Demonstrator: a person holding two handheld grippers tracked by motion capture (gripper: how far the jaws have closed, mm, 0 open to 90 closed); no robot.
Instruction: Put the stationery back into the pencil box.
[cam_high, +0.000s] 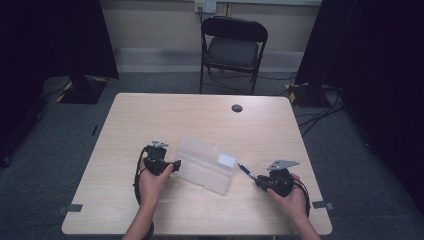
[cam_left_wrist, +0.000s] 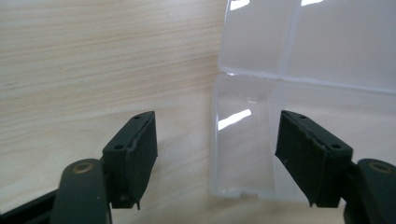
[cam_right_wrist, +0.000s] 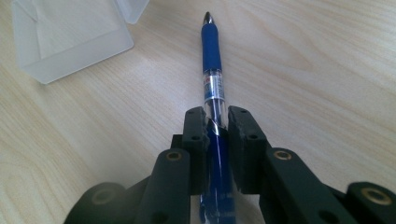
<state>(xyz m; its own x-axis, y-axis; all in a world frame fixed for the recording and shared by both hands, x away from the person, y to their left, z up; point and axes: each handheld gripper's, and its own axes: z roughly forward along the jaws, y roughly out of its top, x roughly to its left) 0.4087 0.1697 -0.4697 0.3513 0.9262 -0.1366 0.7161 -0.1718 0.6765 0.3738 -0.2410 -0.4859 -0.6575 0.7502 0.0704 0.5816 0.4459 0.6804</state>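
On the wooden surface (cam_high: 150, 120) a clear plastic box (cam_high: 207, 164) lay open in the middle. The left gripper (cam_high: 175, 165) sat at the box's left end with its fingers (cam_left_wrist: 133, 154) spread wide, grasping nothing. The right gripper (cam_high: 259, 182) had its fingers (cam_right_wrist: 243, 140) clenched on a blue pen (cam_right_wrist: 212, 60), whose tip pointed toward the box.

A clear plastic pencil case (cam_high: 207, 163) lies open and flat near the middle of the pale wooden worktop (cam_high: 150, 115), its two shallow halves side by side and a small white label on one of them. A blue pen (cam_right_wrist: 214, 79) with a blue grip, a clear barrel and a metal tip is clamped in the right tongs (cam_right_wrist: 216, 122), its tip pointing toward the case's near corner without touching it.
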